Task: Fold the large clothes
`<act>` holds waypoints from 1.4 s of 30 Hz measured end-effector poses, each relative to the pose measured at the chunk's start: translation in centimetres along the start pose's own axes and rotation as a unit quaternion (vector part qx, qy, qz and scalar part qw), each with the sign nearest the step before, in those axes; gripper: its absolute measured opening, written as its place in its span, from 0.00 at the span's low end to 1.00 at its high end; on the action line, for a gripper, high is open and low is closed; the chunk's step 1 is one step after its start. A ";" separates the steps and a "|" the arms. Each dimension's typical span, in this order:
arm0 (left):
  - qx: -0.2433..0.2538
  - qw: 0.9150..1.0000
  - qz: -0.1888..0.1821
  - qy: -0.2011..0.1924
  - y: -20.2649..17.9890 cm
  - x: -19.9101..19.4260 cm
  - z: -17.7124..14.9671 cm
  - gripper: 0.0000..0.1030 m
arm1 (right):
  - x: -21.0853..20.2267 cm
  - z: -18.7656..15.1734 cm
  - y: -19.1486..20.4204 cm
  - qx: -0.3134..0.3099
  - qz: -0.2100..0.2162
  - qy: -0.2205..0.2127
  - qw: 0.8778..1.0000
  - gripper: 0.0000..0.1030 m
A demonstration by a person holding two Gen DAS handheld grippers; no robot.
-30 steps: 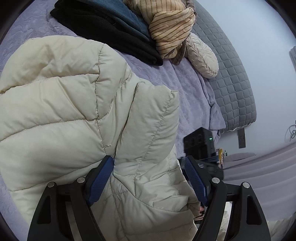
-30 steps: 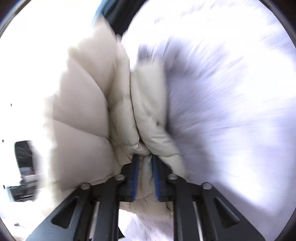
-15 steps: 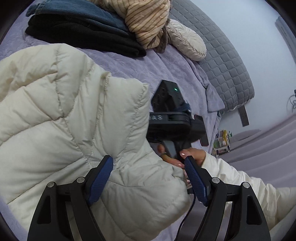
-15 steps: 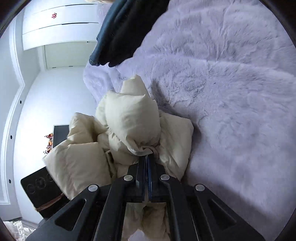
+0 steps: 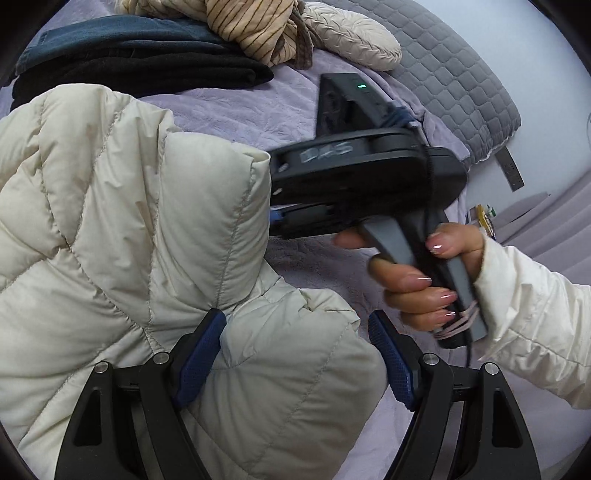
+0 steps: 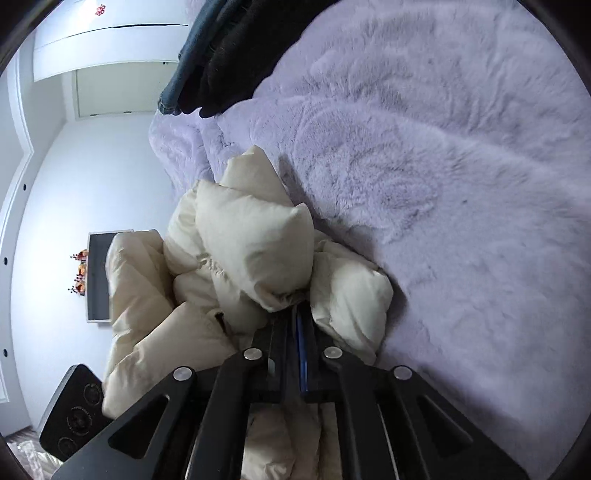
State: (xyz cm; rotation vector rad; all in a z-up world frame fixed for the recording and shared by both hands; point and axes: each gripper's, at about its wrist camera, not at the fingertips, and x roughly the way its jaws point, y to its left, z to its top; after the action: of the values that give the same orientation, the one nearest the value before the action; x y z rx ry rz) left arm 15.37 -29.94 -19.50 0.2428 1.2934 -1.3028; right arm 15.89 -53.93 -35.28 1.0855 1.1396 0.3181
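A cream quilted puffer jacket (image 5: 122, 236) lies on the lilac bed blanket (image 5: 236, 110) and fills the left of the left wrist view. My left gripper (image 5: 295, 358) is open, with a fold of the jacket bulging between its blue pads. My right gripper (image 6: 293, 314) is shut on a bunched fold of the jacket (image 6: 255, 243) and holds it above the blanket (image 6: 443, 184). The right gripper's black body (image 5: 362, 177) and the hand holding it show in the left wrist view, just right of the jacket.
Folded black and dark blue clothes (image 5: 129, 62) are stacked at the far side of the bed, with a striped beige garment (image 5: 255, 26) and a cream pillow (image 5: 351, 40) beside them. A grey quilted headboard (image 5: 461, 81) stands behind. A black device (image 6: 70, 410) sits low on the left in the right wrist view.
My right gripper has carried its jacket fold closer and across toward the left gripper; its body and hand now loom larger in the left wrist view. My left gripper stays open.
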 end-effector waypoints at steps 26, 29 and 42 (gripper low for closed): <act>0.040 0.999 0.034 -0.007 -2.3 -0.5 -1.5 0.77 | 3.5 -0.1 1.1 -0.016 -0.031 0.103 0.994 1.00; 0.034 0.999 0.037 -0.007 -2.2 -0.4 -1.5 0.77 | 4.1 -0.2 0.8 -0.014 -0.028 0.103 0.994 1.00; -0.120 0.985 0.074 -0.101 3.7 -14.0 -4.4 0.77 | 4.3 -1.2 1.0 -0.013 -0.034 0.091 0.995 1.00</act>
State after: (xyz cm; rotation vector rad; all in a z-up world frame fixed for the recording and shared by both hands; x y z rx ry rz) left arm 19.50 -17.52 -11.87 0.0345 1.2213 -1.0084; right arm 17.09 -49.82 -36.93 1.0074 1.3277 0.3847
